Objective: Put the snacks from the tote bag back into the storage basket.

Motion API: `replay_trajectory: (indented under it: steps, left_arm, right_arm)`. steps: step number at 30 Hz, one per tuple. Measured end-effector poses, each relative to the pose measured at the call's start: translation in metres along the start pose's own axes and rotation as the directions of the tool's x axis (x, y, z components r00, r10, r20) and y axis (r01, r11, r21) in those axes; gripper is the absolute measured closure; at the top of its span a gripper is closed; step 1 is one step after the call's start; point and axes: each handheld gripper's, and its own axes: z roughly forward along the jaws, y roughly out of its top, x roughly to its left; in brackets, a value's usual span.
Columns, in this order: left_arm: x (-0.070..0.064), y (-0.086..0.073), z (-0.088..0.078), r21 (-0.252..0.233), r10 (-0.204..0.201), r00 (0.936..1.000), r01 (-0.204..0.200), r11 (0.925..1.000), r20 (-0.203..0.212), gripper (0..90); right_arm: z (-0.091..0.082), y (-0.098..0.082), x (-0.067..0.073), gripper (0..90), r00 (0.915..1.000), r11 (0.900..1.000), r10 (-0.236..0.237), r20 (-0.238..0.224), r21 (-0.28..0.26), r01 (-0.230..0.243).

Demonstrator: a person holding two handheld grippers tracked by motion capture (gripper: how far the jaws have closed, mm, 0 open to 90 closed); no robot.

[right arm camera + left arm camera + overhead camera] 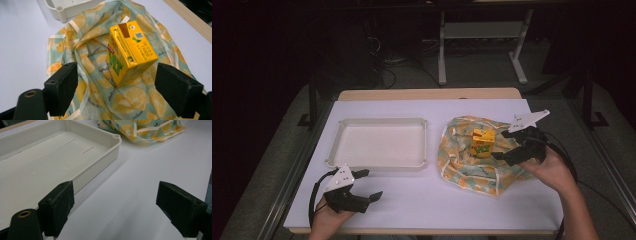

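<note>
A yellow juice carton point(483, 142) point(130, 55) stands tilted on a crumpled lemon-print cloth bag point(467, 165) point(87, 60) at the table's right. My right gripper point(505, 146) point(120, 87) is open at the carton's right side; its jaws flank the carton's lower end with a gap on each side. My left gripper point(369, 185) point(120, 207) is open over bare white table near the front left, holding nothing. Just beyond it lies an empty white tray point(337, 150) point(110, 147), whose near wall is by one jaw.
The bag's edge point(145, 130) shows past the tray's corner point(65, 7). A white sheet point(427, 200) covers the table, with a wooden strip point(427, 94) along the far edge. Cables trail from both grippers. Dark floor and desk legs lie behind.
</note>
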Motion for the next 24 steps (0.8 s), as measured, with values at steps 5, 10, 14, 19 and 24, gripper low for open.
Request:
replay_trajectory:
  steps: [5,10,14,19,24]
  left_arm:
    - [-0.001,-0.001,-0.001,0.009,-0.004,1.0000,0.004,1.0000,0.000,14.4]
    - [-0.001,-0.001,-0.002,0.004,0.000,1.0000,0.000,1.0000,-0.006,14.4]
    - [0.000,-0.001,-0.002,0.006,-0.009,1.0000,0.009,0.9999,-0.001,14.4]
    - [0.001,-0.001,-0.002,0.005,0.001,1.0000,-0.001,1.0000,-0.001,14.4]
    - [0.001,-0.001,-0.002,0.004,-0.005,1.0000,0.005,1.0000,0.000,14.4]
  right_arm:
    - [0.010,0.011,-0.006,18.1,0.9997,0.999,-0.019,-0.015,0.031,0.019]
    - [0.016,0.019,-0.009,17.9,0.9990,0.998,-0.033,-0.030,0.045,0.034]
    - [0.020,0.027,-0.012,18.0,0.9983,0.996,-0.045,-0.036,0.074,0.048]
    - [0.027,0.033,-0.018,17.4,0.9977,0.993,-0.047,-0.048,0.103,0.052]
    - [0.032,0.035,-0.021,17.8,0.9977,0.991,-0.046,-0.050,0.122,0.052]
